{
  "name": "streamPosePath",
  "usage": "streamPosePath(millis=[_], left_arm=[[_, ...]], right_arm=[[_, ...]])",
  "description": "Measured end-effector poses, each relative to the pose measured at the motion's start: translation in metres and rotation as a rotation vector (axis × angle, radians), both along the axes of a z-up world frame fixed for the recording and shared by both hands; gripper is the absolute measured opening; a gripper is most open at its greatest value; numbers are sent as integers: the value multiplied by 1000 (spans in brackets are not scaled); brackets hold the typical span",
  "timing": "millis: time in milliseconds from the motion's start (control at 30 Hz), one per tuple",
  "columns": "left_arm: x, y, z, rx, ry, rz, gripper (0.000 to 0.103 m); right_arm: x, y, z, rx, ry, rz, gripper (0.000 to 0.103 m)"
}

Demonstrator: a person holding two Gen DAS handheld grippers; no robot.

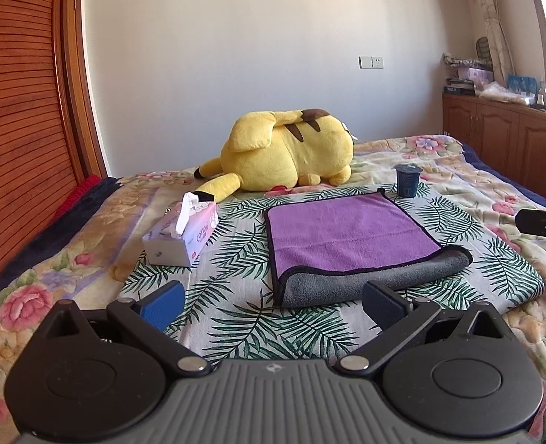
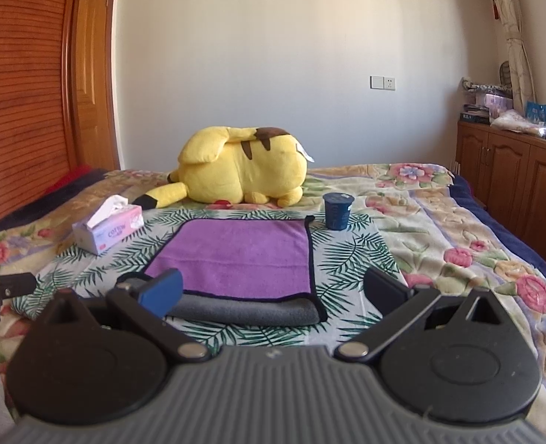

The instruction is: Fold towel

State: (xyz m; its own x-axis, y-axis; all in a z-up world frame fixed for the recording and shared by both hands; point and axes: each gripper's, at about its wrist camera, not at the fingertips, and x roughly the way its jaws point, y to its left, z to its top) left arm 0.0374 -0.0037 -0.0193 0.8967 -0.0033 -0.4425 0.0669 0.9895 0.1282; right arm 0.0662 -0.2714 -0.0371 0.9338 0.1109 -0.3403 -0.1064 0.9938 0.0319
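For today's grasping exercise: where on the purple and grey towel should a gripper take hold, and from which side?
Probably the towel by its two far corners, near the dark cup, approached from the near side, over the towel. Those black-bound edges lie flat and free, while the near edge is a rounded grey fold. Both grippers are open.

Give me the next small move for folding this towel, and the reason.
Probably bring both claws down to the towel's near gray folded edge. The left claw and right claw are open, empty and short of it. The towel lies already folded once, purple side up, so a second fold seems to start there.
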Motion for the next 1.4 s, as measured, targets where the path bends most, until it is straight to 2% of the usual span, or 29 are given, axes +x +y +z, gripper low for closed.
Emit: streamPosePath(millis=[400,533,900,967,1067,1233,1400], left_arm=[[33,1,-6,-20,73,-25,84],[42,-2,-8,-5,89,-39,83],[77,3,-16,-28,127,-65,73],[84,4,-19,-28,135,-69,70],[93,6,-23,-34,150,-73,68],[107,9,-29,-43,168,-82,60],[121,11,-36,-54,190,-83,45]], right_arm=[[34,4,-10,-66,78,63,103],[46,5,-13,-76,99,98,103],[84,-4,-23,-79,163,109,102],[90,-7,-25,-79,170,108,95],[100,-12,-28,-72,189,106,91],[115,-20,-34,-60,219,101,89],[129,-27,-41,-41,253,94,88]])
